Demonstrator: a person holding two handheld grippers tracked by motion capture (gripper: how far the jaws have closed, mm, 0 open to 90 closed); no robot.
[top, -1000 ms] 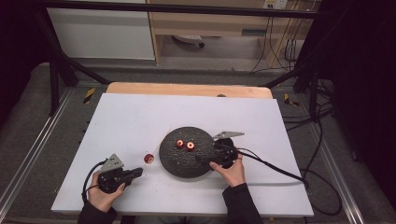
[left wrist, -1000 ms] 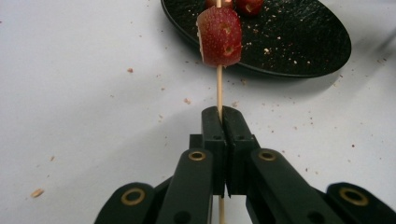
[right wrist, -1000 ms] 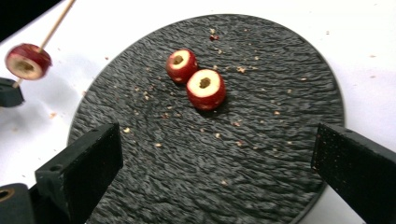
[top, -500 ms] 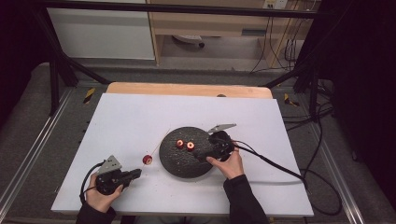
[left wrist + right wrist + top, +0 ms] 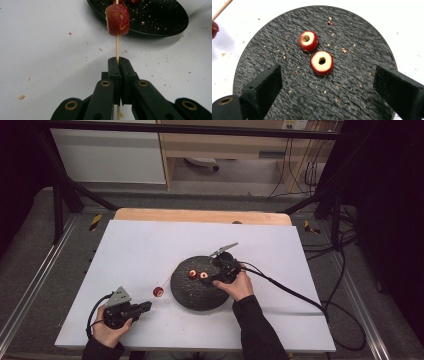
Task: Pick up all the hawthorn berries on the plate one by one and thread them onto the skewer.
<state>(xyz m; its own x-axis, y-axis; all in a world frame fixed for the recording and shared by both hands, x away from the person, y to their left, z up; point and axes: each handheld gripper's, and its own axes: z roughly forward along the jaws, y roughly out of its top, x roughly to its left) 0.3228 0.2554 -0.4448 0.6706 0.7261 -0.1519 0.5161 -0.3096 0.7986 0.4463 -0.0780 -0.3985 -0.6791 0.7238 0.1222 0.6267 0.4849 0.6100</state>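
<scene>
Since the earlier frames the right gripper (image 5: 209, 281) has slid forward over the dark round plate (image 5: 197, 299), and its jaws, which have just been closing a little, stand wide apart with nothing pressed between them. In the right gripper view two cored red fruit pieces (image 5: 322, 63) lie side by side on the plate ahead of its jaws, the nearer one roughly midway between the pads (image 5: 265, 86) but untouched. Down at the near left of the white table (image 5: 130, 245), the left gripper (image 5: 119, 62) is clamped tight on a thin wooden skewer (image 5: 117, 48); one red fruit piece (image 5: 117, 19) sits threaded on it, just short of the plate's rim.
</scene>
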